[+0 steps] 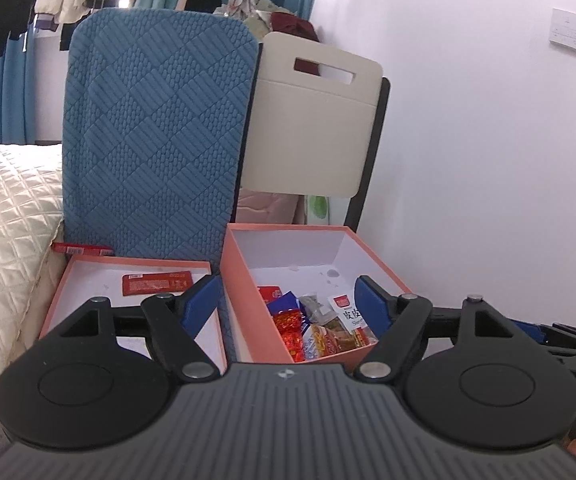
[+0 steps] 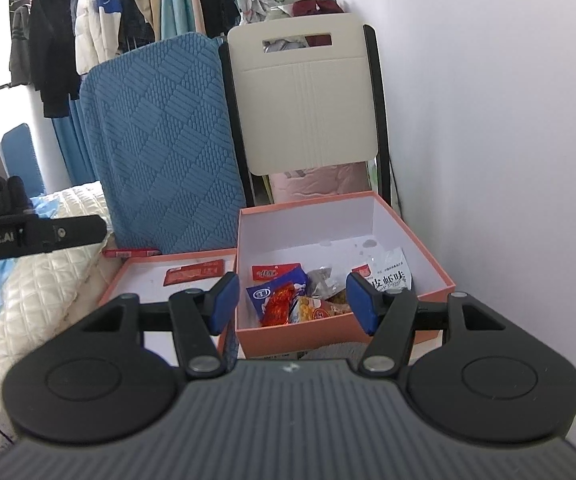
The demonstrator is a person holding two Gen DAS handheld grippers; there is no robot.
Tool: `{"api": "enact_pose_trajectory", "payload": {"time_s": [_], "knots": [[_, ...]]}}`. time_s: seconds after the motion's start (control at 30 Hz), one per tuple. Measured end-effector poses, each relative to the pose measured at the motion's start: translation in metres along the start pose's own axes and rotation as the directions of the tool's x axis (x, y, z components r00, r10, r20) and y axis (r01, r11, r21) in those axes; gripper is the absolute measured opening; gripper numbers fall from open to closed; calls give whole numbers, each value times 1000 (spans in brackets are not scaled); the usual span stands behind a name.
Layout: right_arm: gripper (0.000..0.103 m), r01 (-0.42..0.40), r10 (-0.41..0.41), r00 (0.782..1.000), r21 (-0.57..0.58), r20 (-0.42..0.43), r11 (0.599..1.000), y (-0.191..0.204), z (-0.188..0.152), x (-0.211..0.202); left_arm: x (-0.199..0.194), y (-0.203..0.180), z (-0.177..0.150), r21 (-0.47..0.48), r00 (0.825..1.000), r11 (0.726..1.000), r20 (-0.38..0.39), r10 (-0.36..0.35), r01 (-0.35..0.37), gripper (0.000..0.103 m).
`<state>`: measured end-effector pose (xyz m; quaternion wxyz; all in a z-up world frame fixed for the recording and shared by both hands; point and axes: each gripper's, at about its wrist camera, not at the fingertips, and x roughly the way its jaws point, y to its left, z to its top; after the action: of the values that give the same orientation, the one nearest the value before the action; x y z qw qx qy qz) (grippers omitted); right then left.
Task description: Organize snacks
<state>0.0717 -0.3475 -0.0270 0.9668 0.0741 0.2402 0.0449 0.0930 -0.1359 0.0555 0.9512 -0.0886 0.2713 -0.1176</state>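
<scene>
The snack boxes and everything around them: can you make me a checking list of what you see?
Surface: mostly hidden under the boxes.
Job's things: deep pink box holds a heap of snack packets; shallow pink lid holds one red packet.
Clutter: another red packet behind the lid.
Grippers: left hand-held gripper and right hand-held gripper both open, holding nothing.
Cables: nothing seen.
Surroundings: blue cushion, cream chair, quilted bed, hanging clothes, white wall.

Blue cushion (image 1: 155,136) hides part of red packet (image 1: 81,249).
</scene>
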Motion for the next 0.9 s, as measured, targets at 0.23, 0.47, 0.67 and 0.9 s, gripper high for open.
{"api": "enact_pose_trajectory", "payload": {"time_s": [0.23,0.47,0.67,0.9], "knots": [[61,4,-4,1000,3,0,1000,0,1,3,1,2,1,1,1000,1000,-12,-7,7,79],[61,9,-9,1000,4,0,1000,1,0,2,-2,5,2,-1,1000,1000,-8,-6,6,80],[61,17,-17,1000,12,-5,1000,1,1,3,-2,5,1,2,1000,1000,-10,-5,6,81],[61,25,-25,1000,12,-5,1000,0,-1,3,-1,4,1,1,1000,1000,-14,-4,4,85]]}}
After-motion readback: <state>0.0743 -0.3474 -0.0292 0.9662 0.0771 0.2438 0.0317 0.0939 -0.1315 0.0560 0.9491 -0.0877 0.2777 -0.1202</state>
